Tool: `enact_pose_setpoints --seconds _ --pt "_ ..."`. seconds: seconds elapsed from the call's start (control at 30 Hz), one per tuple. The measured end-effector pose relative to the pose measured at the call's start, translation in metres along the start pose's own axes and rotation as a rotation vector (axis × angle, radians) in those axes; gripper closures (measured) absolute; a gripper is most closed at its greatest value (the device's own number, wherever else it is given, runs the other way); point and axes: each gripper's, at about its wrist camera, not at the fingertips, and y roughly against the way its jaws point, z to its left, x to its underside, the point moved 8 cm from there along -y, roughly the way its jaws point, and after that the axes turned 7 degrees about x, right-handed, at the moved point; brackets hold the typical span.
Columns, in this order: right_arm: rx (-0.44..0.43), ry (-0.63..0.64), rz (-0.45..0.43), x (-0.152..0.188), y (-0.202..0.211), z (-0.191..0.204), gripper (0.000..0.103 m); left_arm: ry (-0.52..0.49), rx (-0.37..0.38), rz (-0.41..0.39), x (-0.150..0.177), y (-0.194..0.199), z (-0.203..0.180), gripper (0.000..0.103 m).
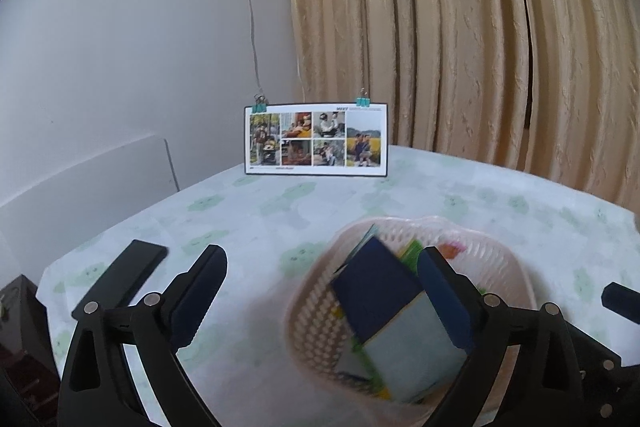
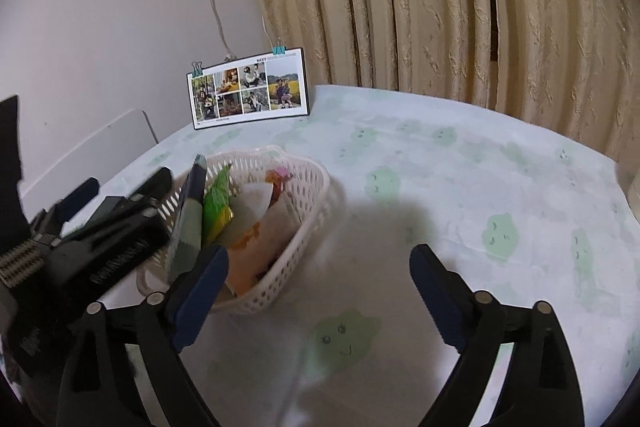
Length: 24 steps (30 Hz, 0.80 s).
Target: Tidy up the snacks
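Note:
A pale openwork basket [image 1: 500, 255] stands on the table and holds several snack packets. In the left wrist view a dark blue and grey packet [image 1: 384, 303] leans blurred inside it, against the right finger of my left gripper [image 1: 323, 253]. That gripper is wide open above the basket's left rim. In the right wrist view the basket [image 2: 308, 187] shows the blue packet [image 2: 186, 223], a green packet [image 2: 216, 199] and an orange and white one [image 2: 256, 239]. My right gripper [image 2: 319, 255] is open and holds nothing, low over the cloth just right of the basket.
A photo card [image 1: 316, 139] with two clips stands at the table's back edge. A flat black object [image 1: 120, 275] lies left of the basket. Beige curtains [image 1: 460, 47] hang behind and a white board [image 1: 80, 179] leans at the left. The tablecloth [image 2: 460, 187] stretches bare to the right.

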Motion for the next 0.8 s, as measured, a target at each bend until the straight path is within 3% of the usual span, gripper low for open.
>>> enact_pose_setpoints --seconds 0.3,0.57,0.8 --pt "0.009 0.012 -0.006 0.012 0.01 0.003 0.0 -0.035 -0.023 -0.001 0.007 0.037 0.022 0.002" --pt "0.023 0.06 0.053 0.028 0.005 0.016 0.0 -0.087 -0.062 0.015 0.017 0.052 0.032 0.0" --pt "0.079 0.149 0.013 0.031 0.016 0.03 0.0 -0.131 -0.079 0.05 0.032 0.05 0.028 0.0"
